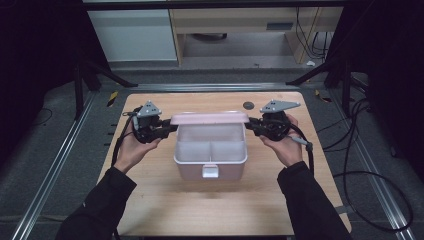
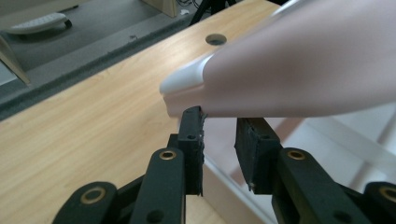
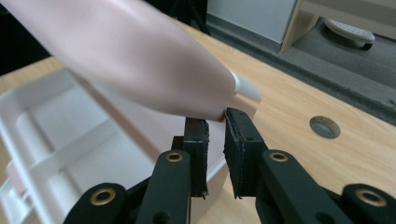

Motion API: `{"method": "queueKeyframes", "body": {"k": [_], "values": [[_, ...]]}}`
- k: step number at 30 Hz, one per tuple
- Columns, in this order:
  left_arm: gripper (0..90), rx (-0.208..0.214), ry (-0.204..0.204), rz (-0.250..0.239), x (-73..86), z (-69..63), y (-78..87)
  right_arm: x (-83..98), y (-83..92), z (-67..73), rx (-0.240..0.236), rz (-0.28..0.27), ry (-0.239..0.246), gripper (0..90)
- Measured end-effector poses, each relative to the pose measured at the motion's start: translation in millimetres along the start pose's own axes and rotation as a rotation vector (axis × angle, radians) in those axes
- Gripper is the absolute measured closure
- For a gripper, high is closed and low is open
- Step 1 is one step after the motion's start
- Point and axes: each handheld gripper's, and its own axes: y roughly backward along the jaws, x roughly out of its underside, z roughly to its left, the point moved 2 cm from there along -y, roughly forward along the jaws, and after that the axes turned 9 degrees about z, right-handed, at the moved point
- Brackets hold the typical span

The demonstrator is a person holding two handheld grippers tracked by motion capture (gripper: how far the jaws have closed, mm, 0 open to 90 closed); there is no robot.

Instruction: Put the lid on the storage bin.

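A pale pink box point(image 1: 210, 161) with a divided white inside stands mid-table, its lid point(image 1: 210, 118) raised at the back. My left gripper point(image 1: 172, 127) is at the lid's left end and my right gripper point(image 1: 248, 124) at its right end. In the left gripper view the lid point(image 2: 303, 70) slopes over the left gripper point(image 2: 219, 119), whose jaws stand apart with the lid's corner at their tips. In the right gripper view the lid point(image 3: 140, 60) ends just above the right gripper point(image 3: 216, 116). A narrow gap shows between its pads, beside the box point(image 3: 60, 140).
The wooden table point(image 1: 200, 210) has a round hole point(image 1: 248, 105) behind the box on the right. A front latch point(image 1: 210, 171) hangs on the box. Metal rails and cables run along both sides of the table; cabinets stand on the floor beyond it.
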Motion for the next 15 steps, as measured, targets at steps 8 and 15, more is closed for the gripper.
{"method": "queueKeyframes", "body": {"k": [8, 15], "values": [[67.6, 0.012, 0.020, -0.009, 26.0, -13.4, 8.8, 25.4, 7.7, 12.7, -0.024, 0.018, 0.003, 74.5], [63.4, -0.015, 0.037, 0.027, 48.4, -14.2, 13.9, 44.7, 15.7, 16.5, -0.008, 0.026, -0.010, 67.9]]}}
